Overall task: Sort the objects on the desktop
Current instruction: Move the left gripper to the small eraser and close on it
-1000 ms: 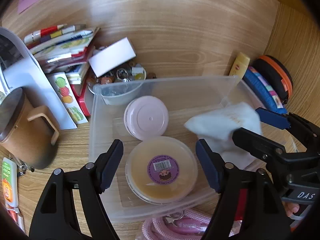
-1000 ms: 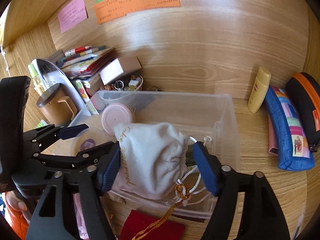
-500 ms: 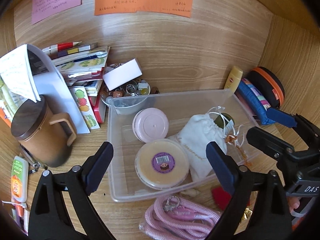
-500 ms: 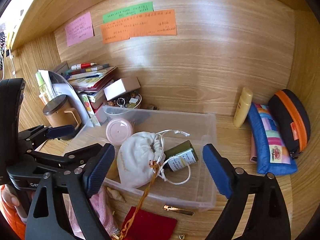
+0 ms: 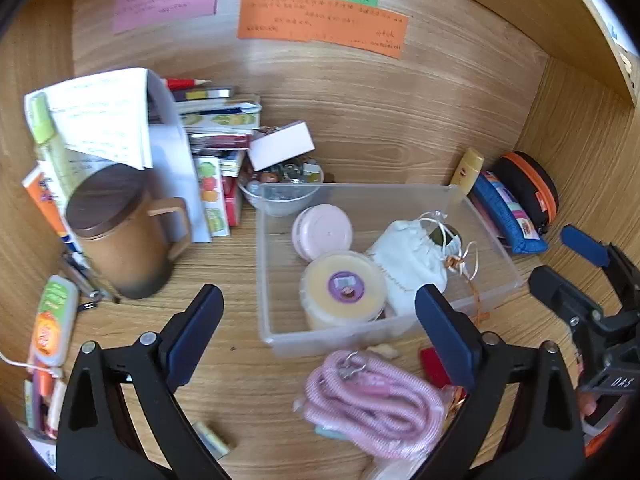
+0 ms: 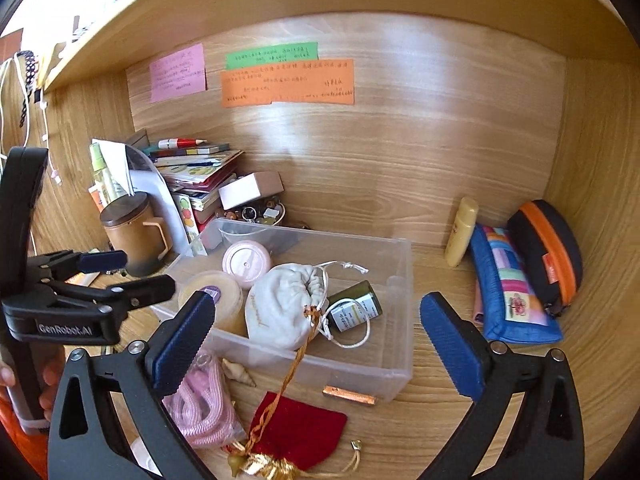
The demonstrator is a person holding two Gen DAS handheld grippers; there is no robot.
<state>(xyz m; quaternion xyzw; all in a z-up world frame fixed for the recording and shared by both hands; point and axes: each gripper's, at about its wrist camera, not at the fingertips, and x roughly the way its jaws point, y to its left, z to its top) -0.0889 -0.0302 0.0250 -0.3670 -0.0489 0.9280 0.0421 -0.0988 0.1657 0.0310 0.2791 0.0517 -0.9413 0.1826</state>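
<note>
A clear plastic bin [image 5: 344, 338] [image 6: 400, 376] sits on the wooden desk. In it lie a white drawstring pouch [image 5: 408, 262] [image 6: 280, 308], a yellow tub with a purple label [image 5: 342, 290] [image 6: 216, 296], a pink round container [image 5: 322, 232] [image 6: 246, 262] and a small green bottle [image 6: 354, 306]. My left gripper [image 5: 320, 332] is open and empty, above the bin's near edge. My right gripper [image 6: 316, 340] is open and empty, pulled back in front of the bin. A pink cord [image 5: 372, 400] [image 6: 200, 408] and a red velvet pouch [image 6: 300, 428] lie in front of the bin.
A brown lidded mug [image 5: 116, 232] [image 6: 134, 230], stacked books [image 5: 220, 120] and a bowl of trinkets [image 5: 284, 188] stand at the left. A yellow tube [image 6: 462, 230], a blue pencil case [image 6: 508, 284] and a black-orange case [image 6: 548, 248] lie at the right. A seashell [image 6: 238, 372] lies by the bin.
My right gripper opened and let go of the white pouch, which now lies in the bin. Both grippers drew back and up from the bin.
</note>
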